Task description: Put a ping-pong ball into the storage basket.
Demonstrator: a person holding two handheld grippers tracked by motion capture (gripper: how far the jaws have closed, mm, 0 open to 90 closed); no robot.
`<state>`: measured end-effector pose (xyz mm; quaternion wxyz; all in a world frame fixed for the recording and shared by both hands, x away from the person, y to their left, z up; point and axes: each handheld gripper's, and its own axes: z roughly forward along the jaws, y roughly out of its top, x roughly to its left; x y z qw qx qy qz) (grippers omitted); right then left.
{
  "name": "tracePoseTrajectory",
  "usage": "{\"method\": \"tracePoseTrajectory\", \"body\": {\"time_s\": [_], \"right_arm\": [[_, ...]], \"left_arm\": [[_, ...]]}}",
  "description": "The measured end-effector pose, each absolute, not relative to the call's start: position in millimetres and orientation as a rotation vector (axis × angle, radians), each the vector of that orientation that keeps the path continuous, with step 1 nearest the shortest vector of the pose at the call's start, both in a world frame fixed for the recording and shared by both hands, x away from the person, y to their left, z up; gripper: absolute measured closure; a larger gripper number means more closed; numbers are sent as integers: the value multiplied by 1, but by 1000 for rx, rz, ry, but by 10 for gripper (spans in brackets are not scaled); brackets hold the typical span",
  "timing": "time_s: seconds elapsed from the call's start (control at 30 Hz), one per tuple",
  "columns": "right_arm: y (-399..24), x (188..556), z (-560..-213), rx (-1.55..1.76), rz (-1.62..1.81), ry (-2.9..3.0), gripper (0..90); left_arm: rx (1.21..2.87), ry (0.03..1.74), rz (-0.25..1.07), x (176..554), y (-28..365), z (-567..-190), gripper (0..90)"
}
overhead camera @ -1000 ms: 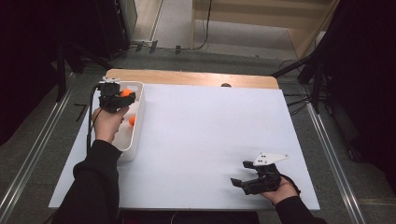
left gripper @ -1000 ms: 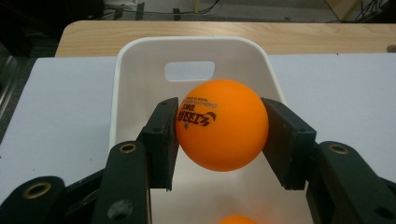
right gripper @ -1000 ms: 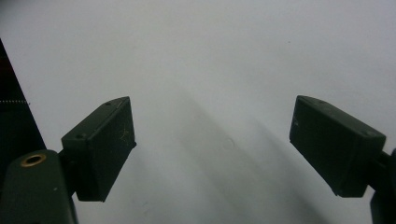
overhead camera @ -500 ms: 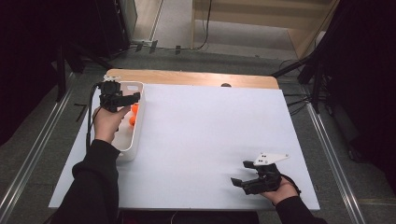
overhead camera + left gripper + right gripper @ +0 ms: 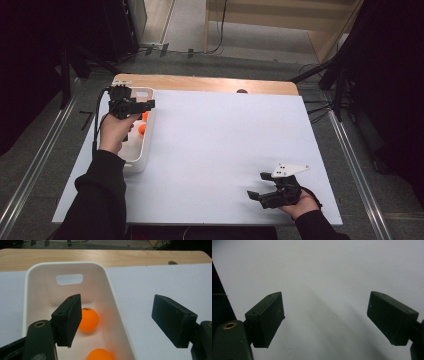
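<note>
A white bin (image 5: pixel 144 156) stands at the table's left edge, its inner wall (image 5: pixel 42 290) close in the left gripper view. Two orange balls lie in it, one farther (image 5: pixel 145 116) (image 5: pixel 89 320) and one nearer (image 5: pixel 141 129) (image 5: pixel 100 355). My left gripper (image 5: pixel 148 105) (image 5: pixel 117 306) hovers over the bin; its jaws have just been opening and now stand open with nothing between them. One left pad (image 5: pixel 68 320) partly covers the farther ball. My right gripper (image 5: pixel 257 186) (image 5: pixel 324 308) rests open above the bare white sheet at the front right.
A white sheet (image 5: pixel 225 140) covers most of the table. A wooden strip (image 5: pixel 200 84) shows along the far edge, with a small dark spot (image 5: pixel 242 91) on it. Grey floor and dark stands surround the table.
The left gripper held an orange ball over the bin a second ago; its jaws have opened and the ball now lies in the bin beside the other. The right gripper has not moved.
</note>
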<state>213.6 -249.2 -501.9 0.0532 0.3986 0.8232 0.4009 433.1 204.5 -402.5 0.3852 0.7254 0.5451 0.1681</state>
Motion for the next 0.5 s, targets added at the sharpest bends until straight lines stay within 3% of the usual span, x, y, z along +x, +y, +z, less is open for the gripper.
{"method": "tracePoseTrajectory", "body": {"time_s": [0.5], "right_arm": [[-249, 213, -501, 1211, 1220, 2502, 126]], "left_arm": [[1947, 1255, 331, 423, 183, -397, 243]]}}
